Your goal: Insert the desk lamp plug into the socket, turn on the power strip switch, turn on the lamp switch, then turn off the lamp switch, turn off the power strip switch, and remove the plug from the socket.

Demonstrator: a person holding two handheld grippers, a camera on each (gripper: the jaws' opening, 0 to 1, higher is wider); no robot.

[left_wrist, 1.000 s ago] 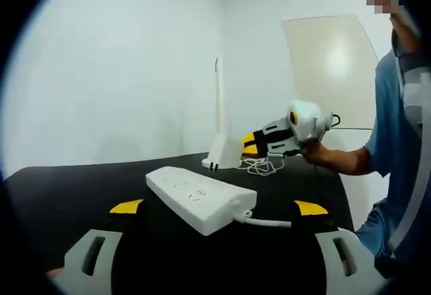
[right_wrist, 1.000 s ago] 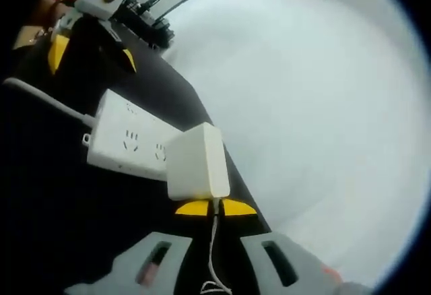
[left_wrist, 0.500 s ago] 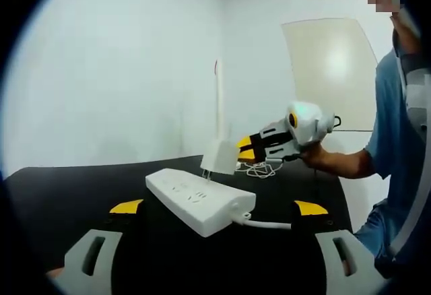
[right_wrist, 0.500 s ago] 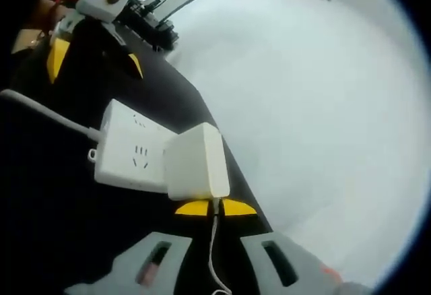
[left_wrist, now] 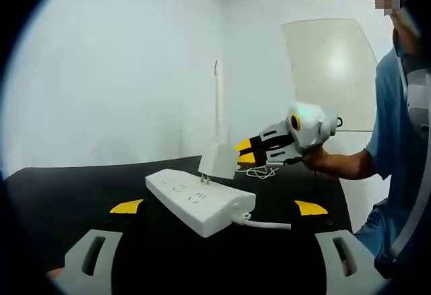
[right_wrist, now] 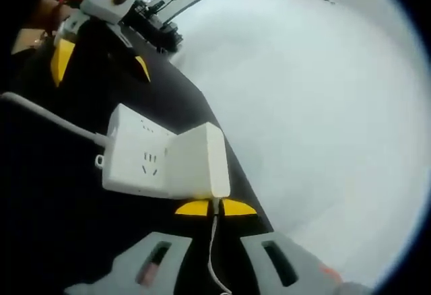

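One plug | clamped in right gripper | above power strip

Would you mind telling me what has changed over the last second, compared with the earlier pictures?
The right tongs, shut on the white boxy lamp plug, have carried it from the far side of the black table to just above the white power strip, prongs pointing down at the sockets. The power strip, its white cord and the open left tongs stayed where they were.

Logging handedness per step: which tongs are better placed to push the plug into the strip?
Right tongs: they already grip the plug just above the power strip. Left tongs sit open, empty, short of it.
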